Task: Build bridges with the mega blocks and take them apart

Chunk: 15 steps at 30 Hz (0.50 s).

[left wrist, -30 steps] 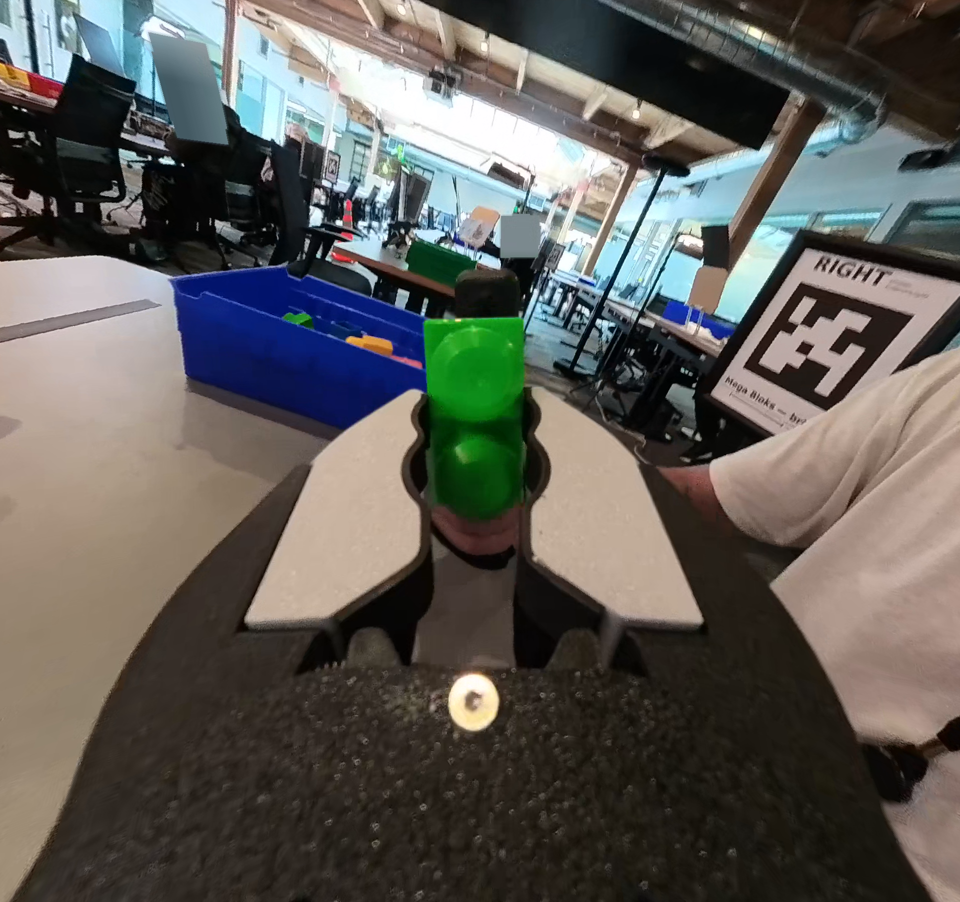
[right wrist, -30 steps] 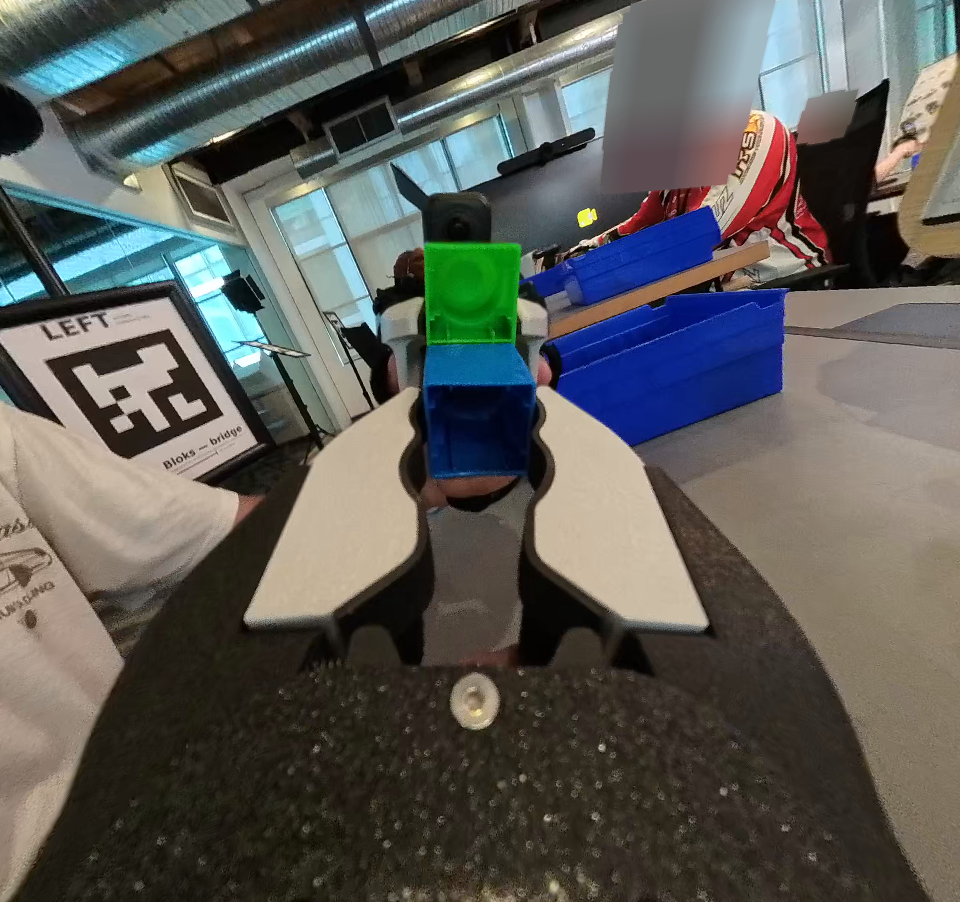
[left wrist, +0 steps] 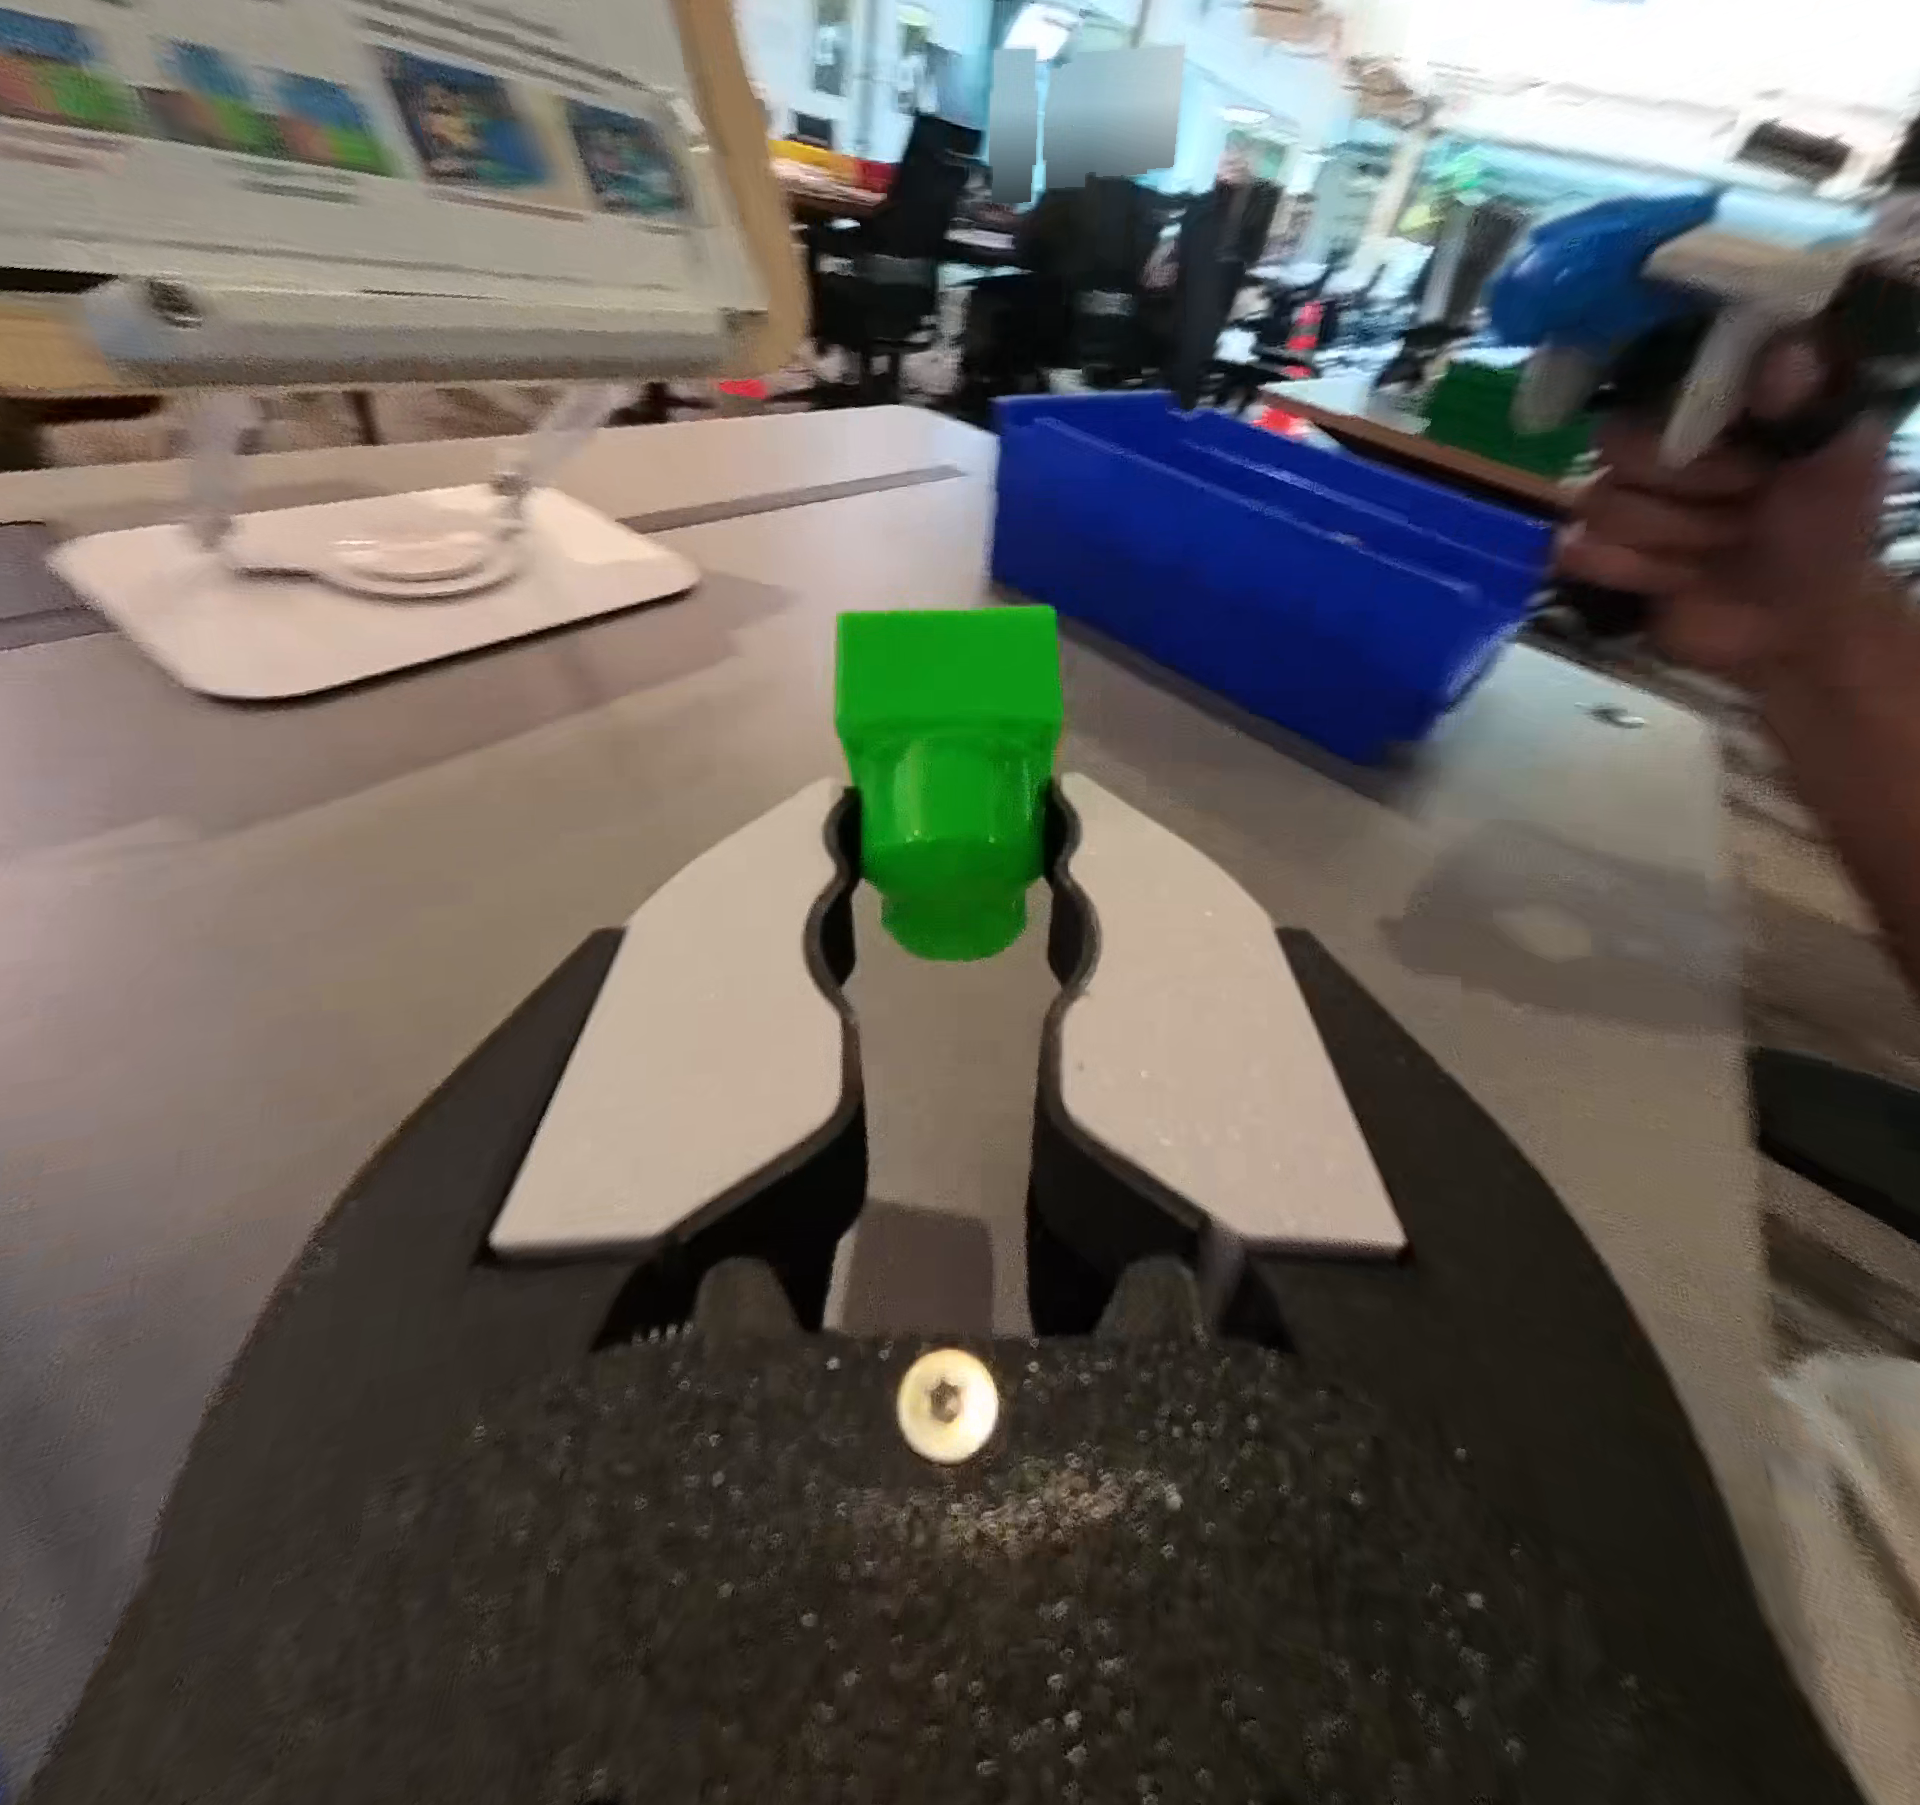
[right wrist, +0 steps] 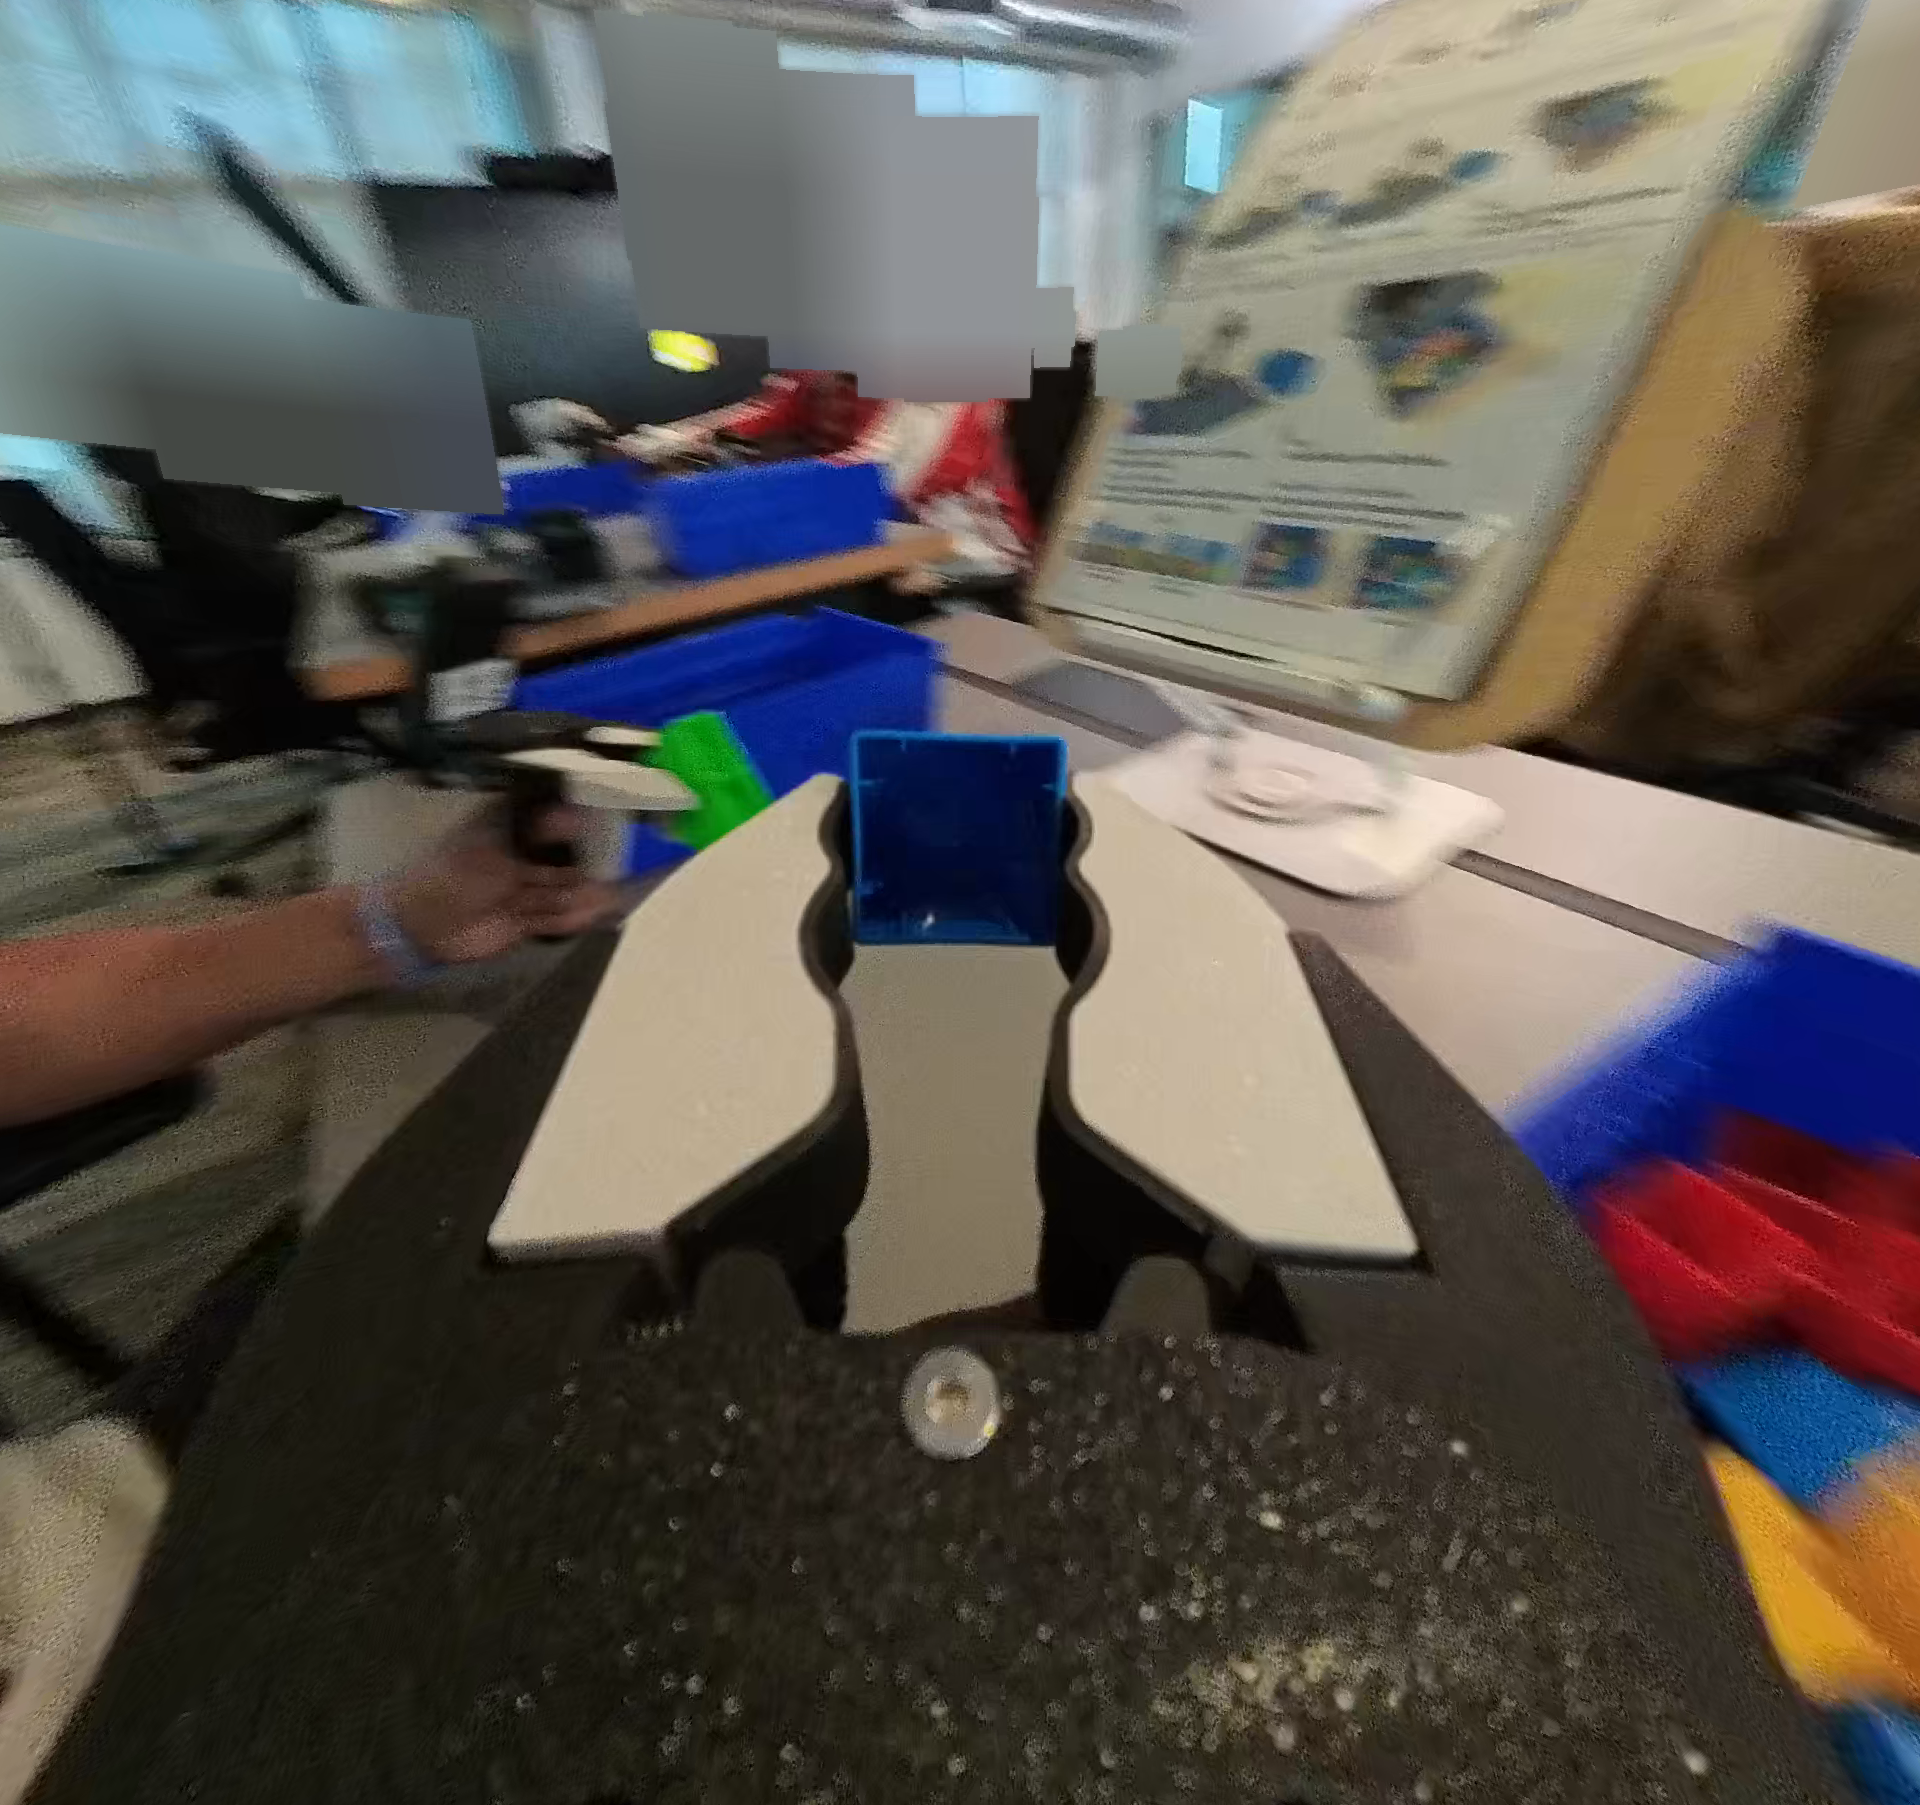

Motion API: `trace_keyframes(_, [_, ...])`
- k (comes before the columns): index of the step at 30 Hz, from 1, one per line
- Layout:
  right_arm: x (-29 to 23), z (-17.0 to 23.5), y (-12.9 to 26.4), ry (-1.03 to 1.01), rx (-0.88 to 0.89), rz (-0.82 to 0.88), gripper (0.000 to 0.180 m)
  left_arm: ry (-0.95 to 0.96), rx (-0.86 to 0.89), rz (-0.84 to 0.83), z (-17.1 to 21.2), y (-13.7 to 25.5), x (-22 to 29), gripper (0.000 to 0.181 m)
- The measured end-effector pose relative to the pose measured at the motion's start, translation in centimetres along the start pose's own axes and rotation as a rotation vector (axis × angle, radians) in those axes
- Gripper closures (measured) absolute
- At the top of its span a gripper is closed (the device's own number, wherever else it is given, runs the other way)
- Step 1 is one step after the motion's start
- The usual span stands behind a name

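Left gripper (left wrist: 948, 820): centre of the left wrist view, its two grey fingers pinching a green block (left wrist: 948, 716) by the round stud end; the square body points away, above the grey table (left wrist: 416, 820).
Right gripper (right wrist: 954, 830): centre of the right wrist view, fingers clamped on a blue block (right wrist: 954, 836) whose hollow underside faces the camera.
Blocks: apart from each other, each in its own gripper.
Blue bin (left wrist: 1247, 550): right of centre in the left wrist view, on the table beyond the green block.
Second bin (right wrist: 1787, 1163): lower right of the right wrist view, blurred, with red, blue and orange pieces inside.
Instruction board (left wrist: 343, 145): upper left of the left wrist view, propped on a white stand (left wrist: 395, 581).
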State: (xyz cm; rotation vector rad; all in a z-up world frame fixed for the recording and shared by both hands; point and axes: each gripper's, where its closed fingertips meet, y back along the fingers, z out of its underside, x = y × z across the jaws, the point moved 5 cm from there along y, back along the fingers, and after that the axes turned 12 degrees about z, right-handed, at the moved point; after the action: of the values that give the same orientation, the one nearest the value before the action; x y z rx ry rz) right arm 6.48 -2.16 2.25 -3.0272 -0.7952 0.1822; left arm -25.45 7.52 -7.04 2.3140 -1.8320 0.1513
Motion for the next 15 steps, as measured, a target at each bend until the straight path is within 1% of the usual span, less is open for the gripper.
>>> trace_keyframes(2, [3.9, -1.6, 1.8, 0.045, -0.056, 0.241, 0.144, -0.054, -0.022, -0.086, 0.2, 0.0, -0.3, 0.148])
trace_keyframes(3, [5.9, -2.4, 2.6, 0.055, -0.097, 0.345, 0.144, -0.069, -0.035, -0.094, 0.3, -0.1, -0.2, 0.148])
trace_keyframes(4, [7.9, -2.6, 3.1, 0.057, -0.174, 0.426, 0.144, -0.073, -0.043, -0.087, 0.5, -0.3, -0.1, 0.148])
trace_keyframes(8, [15.9, -0.8, 2.4, 0.091, -0.532, 0.625, 0.144, -0.074, -0.063, -0.037, 0.7, -0.9, 0.6, 0.148])
trace_keyframes(10, [18.3, 1.5, 1.2, 0.050, -0.755, 0.580, 0.144, -0.080, -0.070, -0.029, 0.7, -1.0, 0.6, 0.148])
trace_keyframes(12, [20.8, 3.3, 0.2, 0.053, -0.904, 0.590, 0.143, -0.064, -0.082, -0.014, 0.9, -1.1, 0.6, 0.148])
trace_keyframes(15, [24.0, 5.4, -0.5, 0.045, -1.103, 0.647, 0.143, -0.041, -0.080, 0.002, 1.0, -1.0, 0.6, 0.148])
